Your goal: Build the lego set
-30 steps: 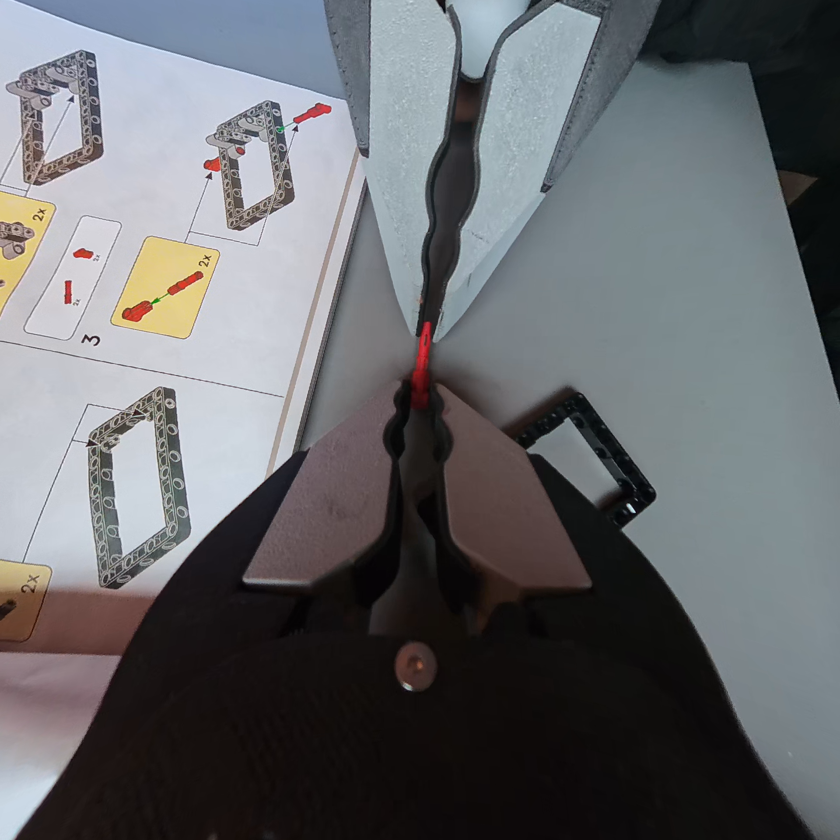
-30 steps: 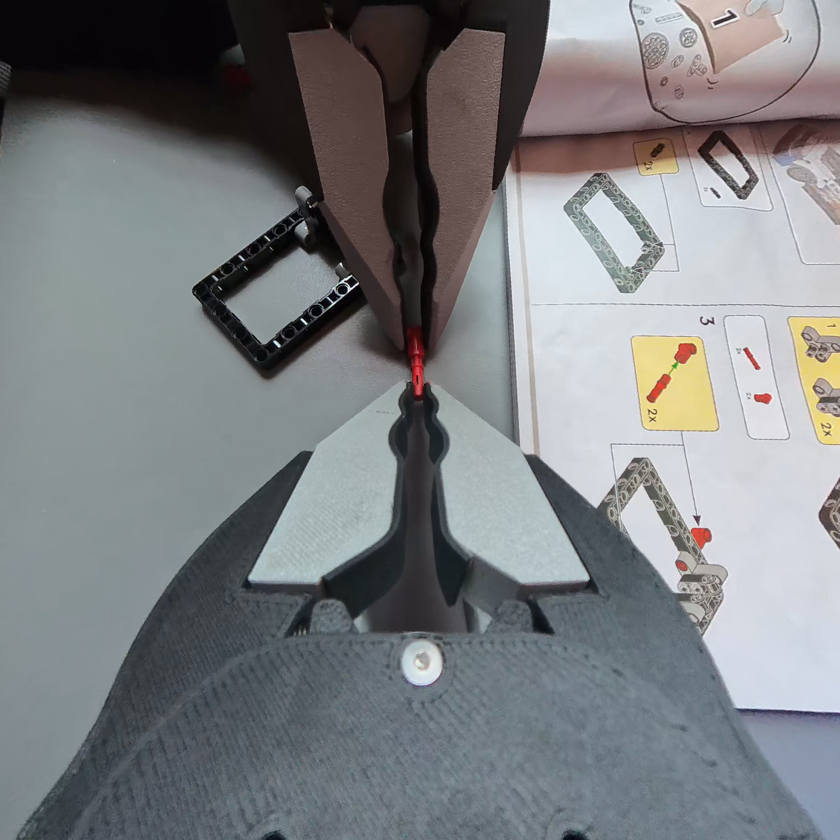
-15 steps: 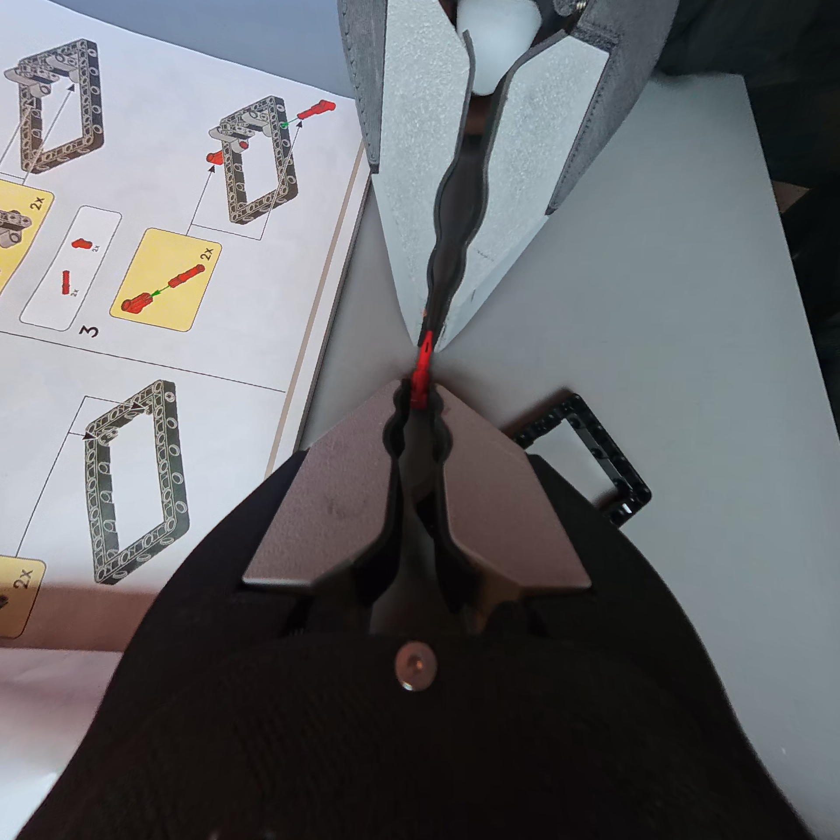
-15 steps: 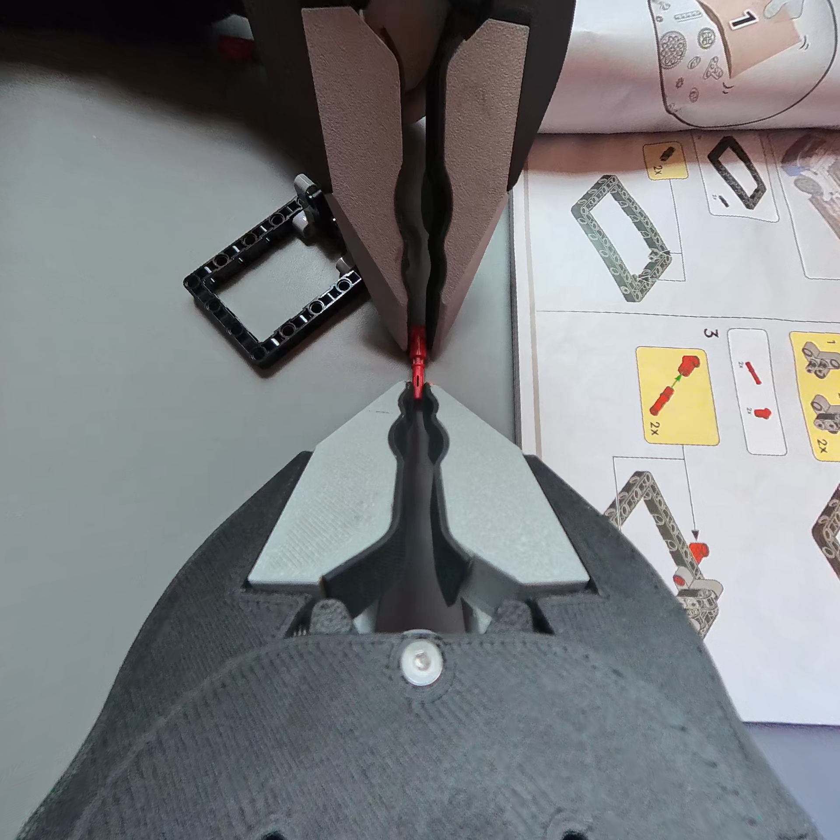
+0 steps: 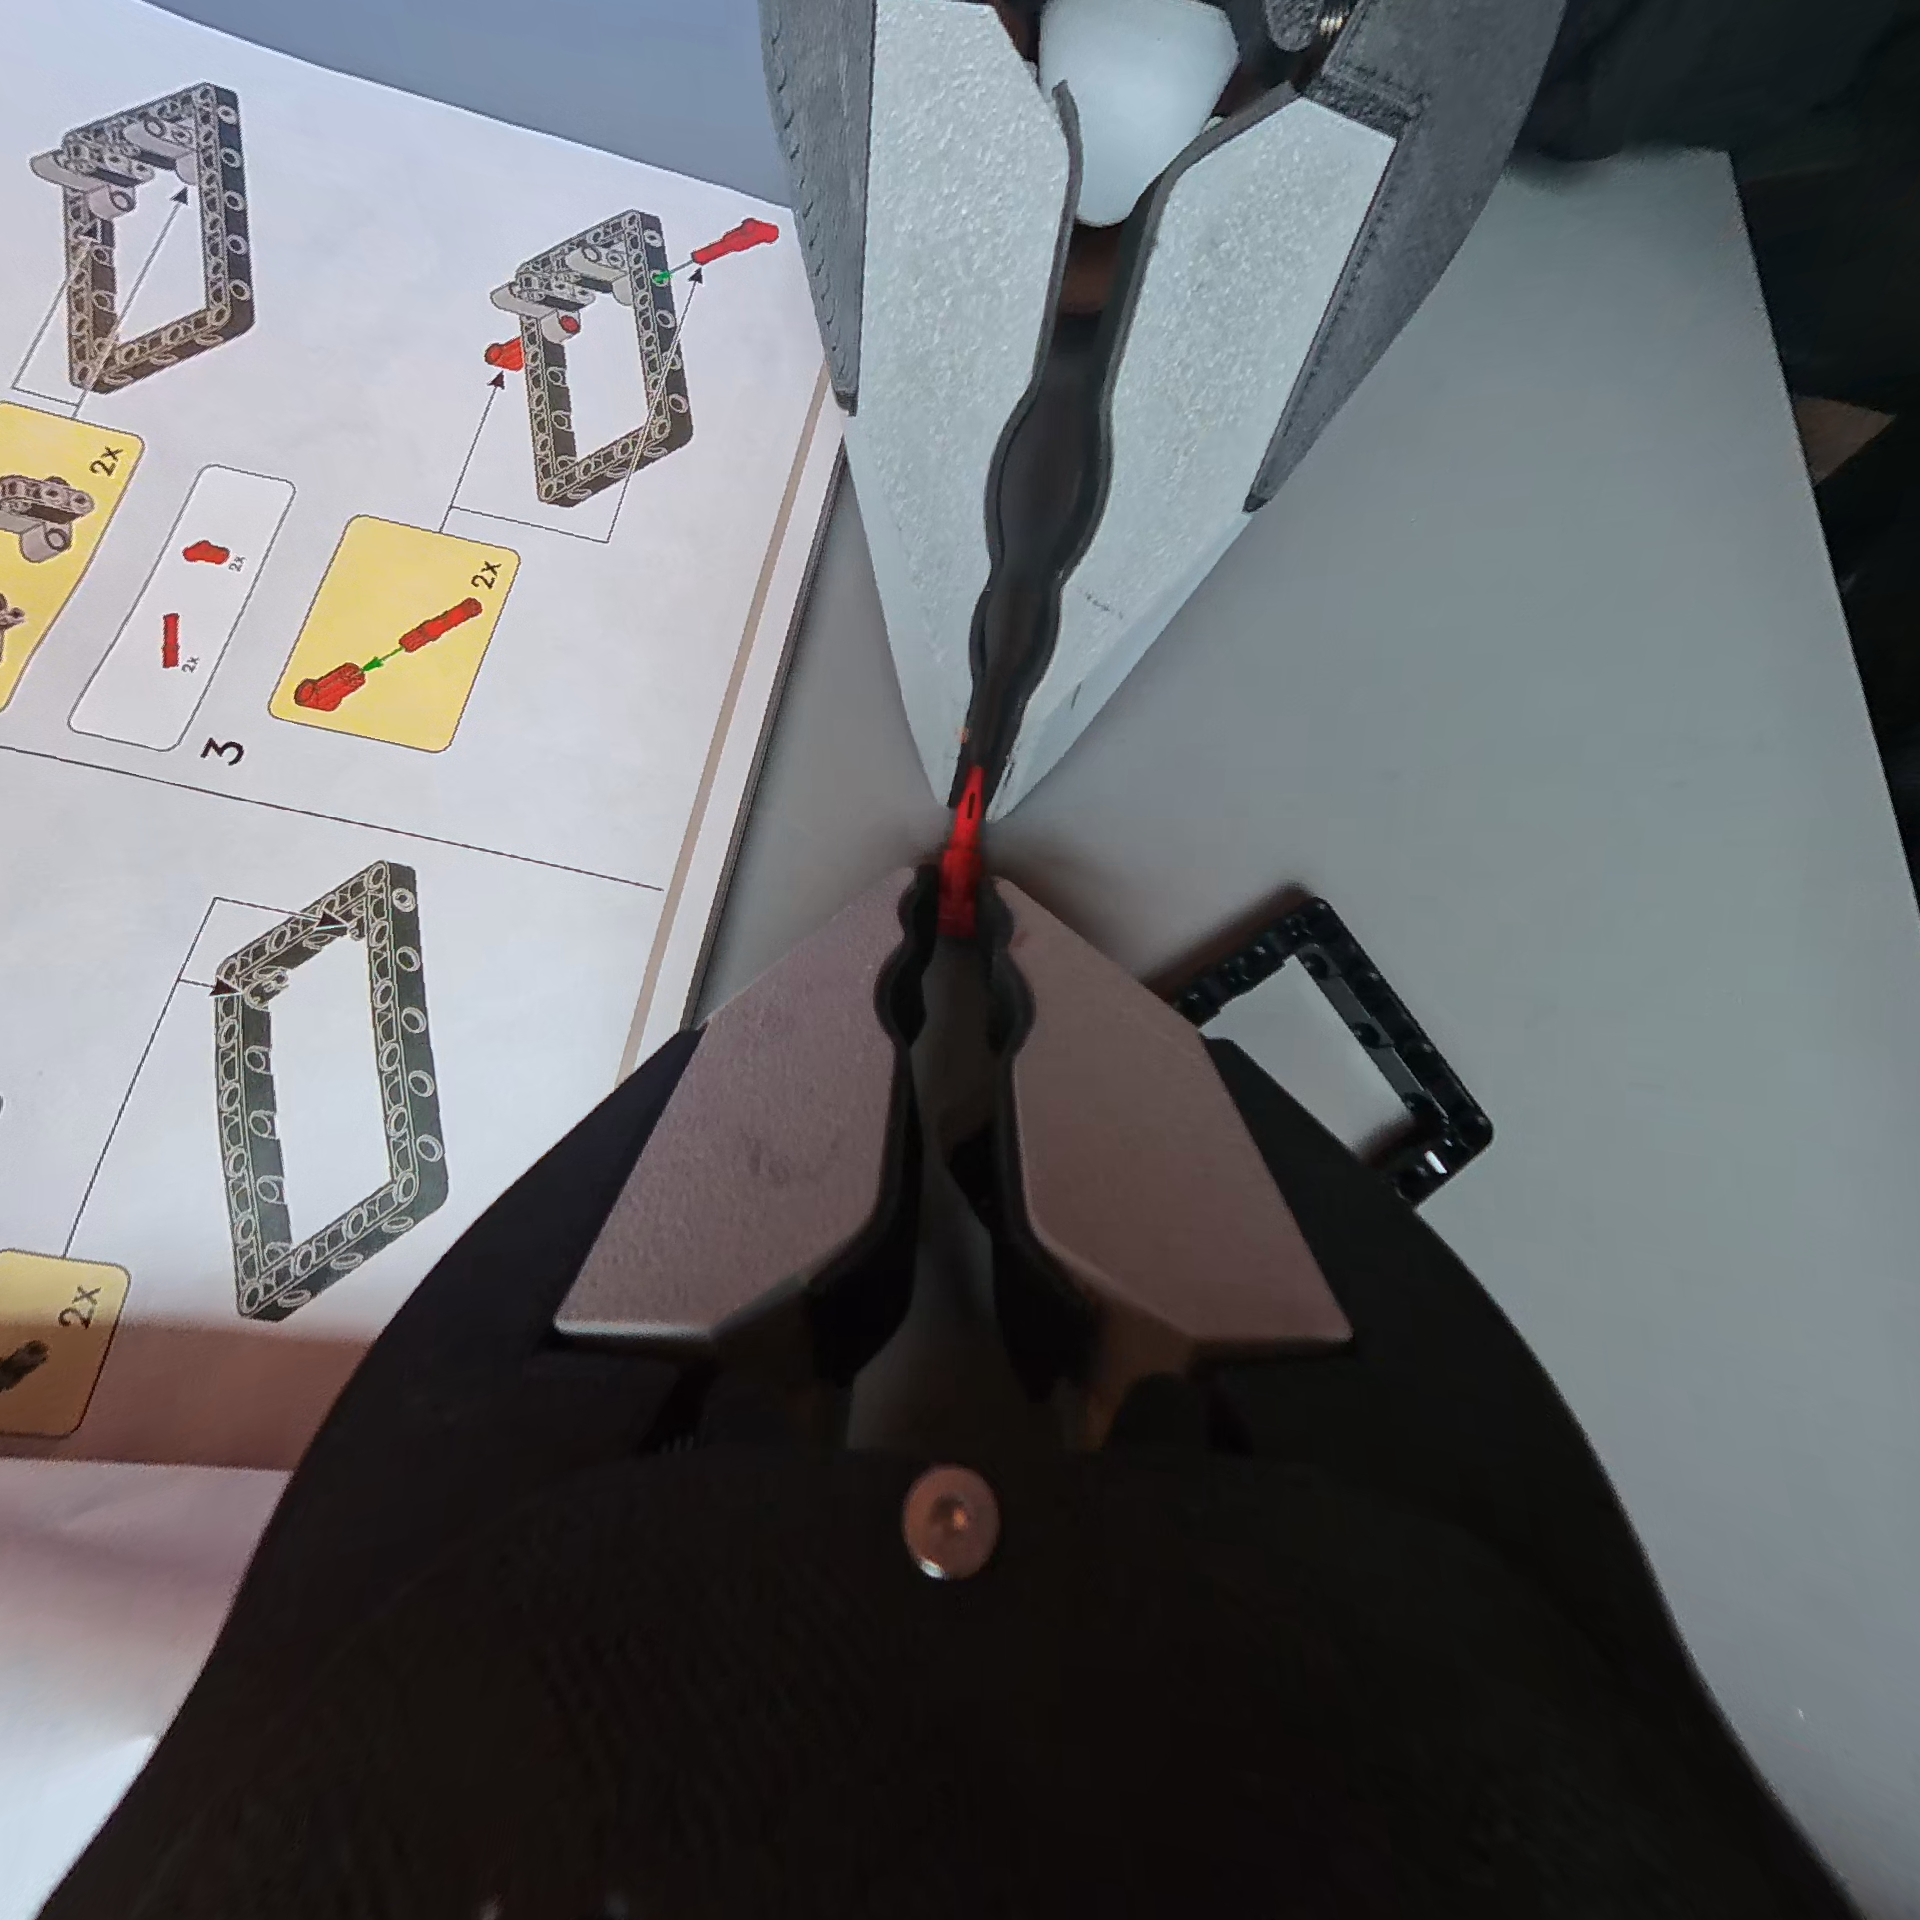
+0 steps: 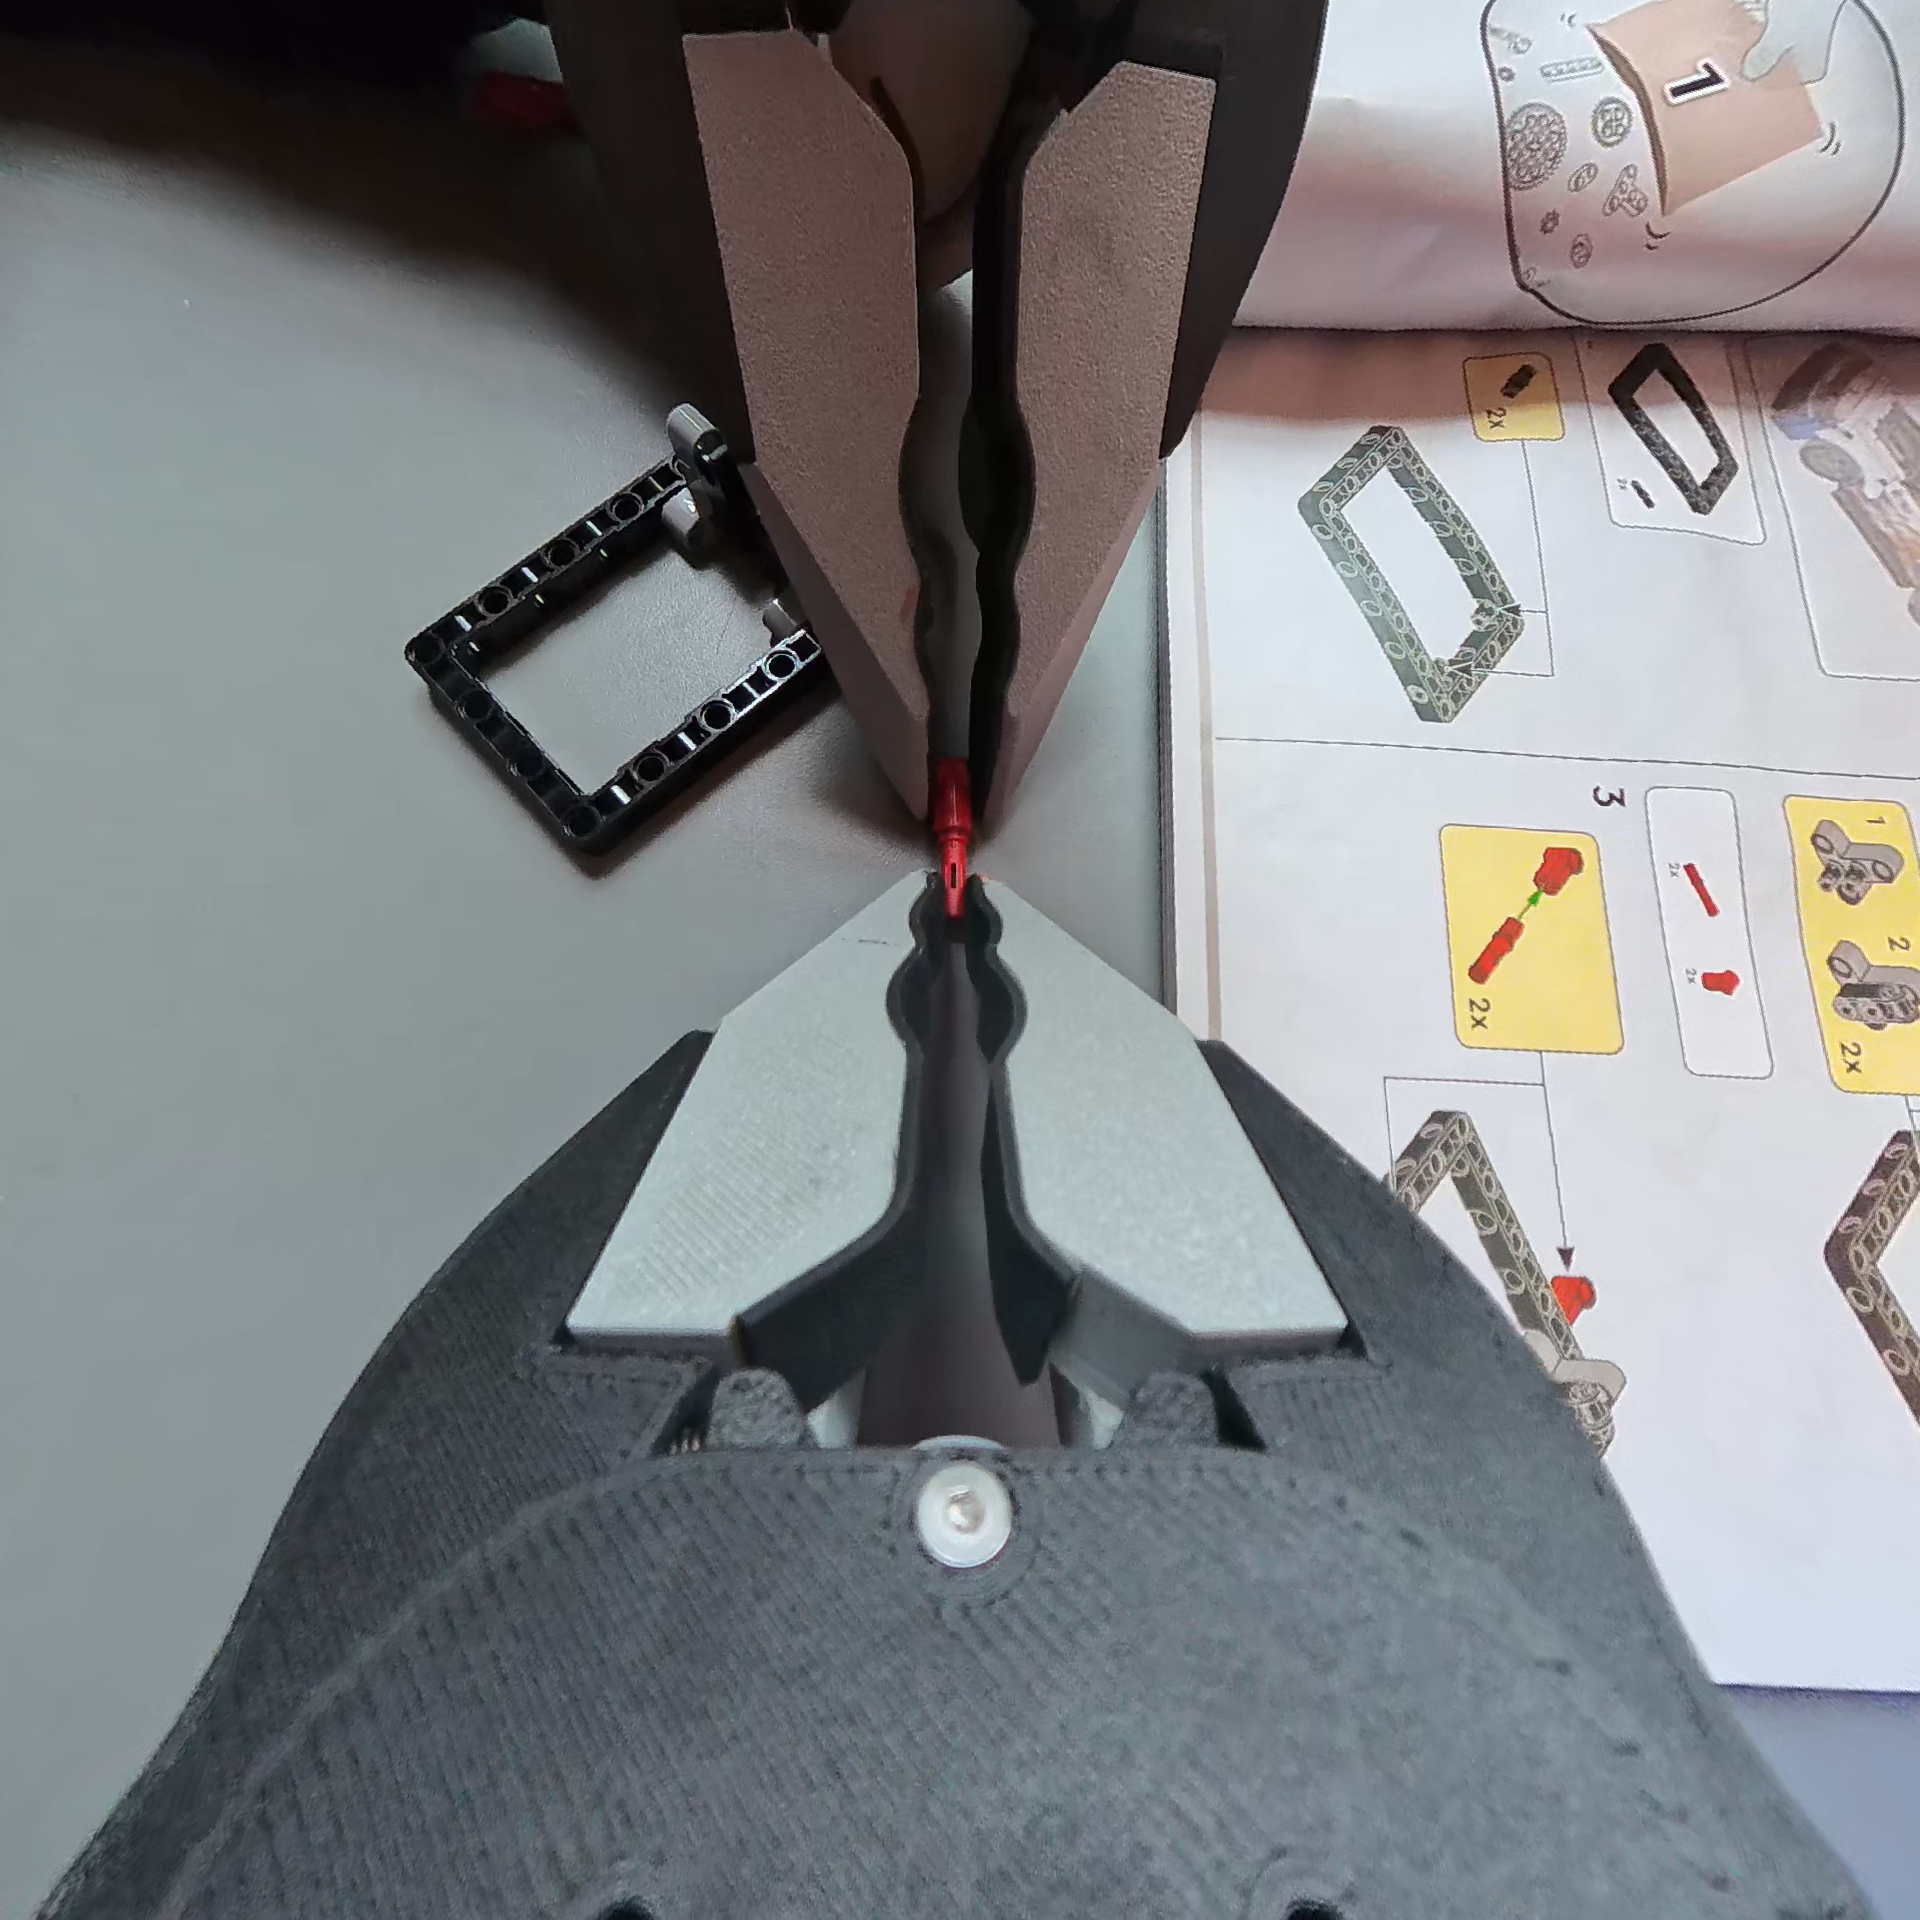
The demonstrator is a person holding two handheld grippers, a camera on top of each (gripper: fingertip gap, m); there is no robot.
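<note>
The lego set lies on a flat grey table (image 6: 260,1039). Its big white paper instruction booklet (image 6: 1558,1039) is open on one side. The black plastic rectangle frame with holes (image 6: 613,686) rests flat near the tips. The dark left gripper (image 5: 958,902) and the grey right gripper (image 6: 952,896) meet tip to tip, each pinched tight on one end of the tiny red plastic pin (image 6: 951,831).

From my right cam: right gripper (image 6: 953,902) and left gripper (image 6: 951,805) are tip to tip, both pinching the little red pin (image 6: 950,844). Black frame (image 6: 613,665) lies flat far left, instruction booklet (image 6: 1558,727) on the right.
</note>
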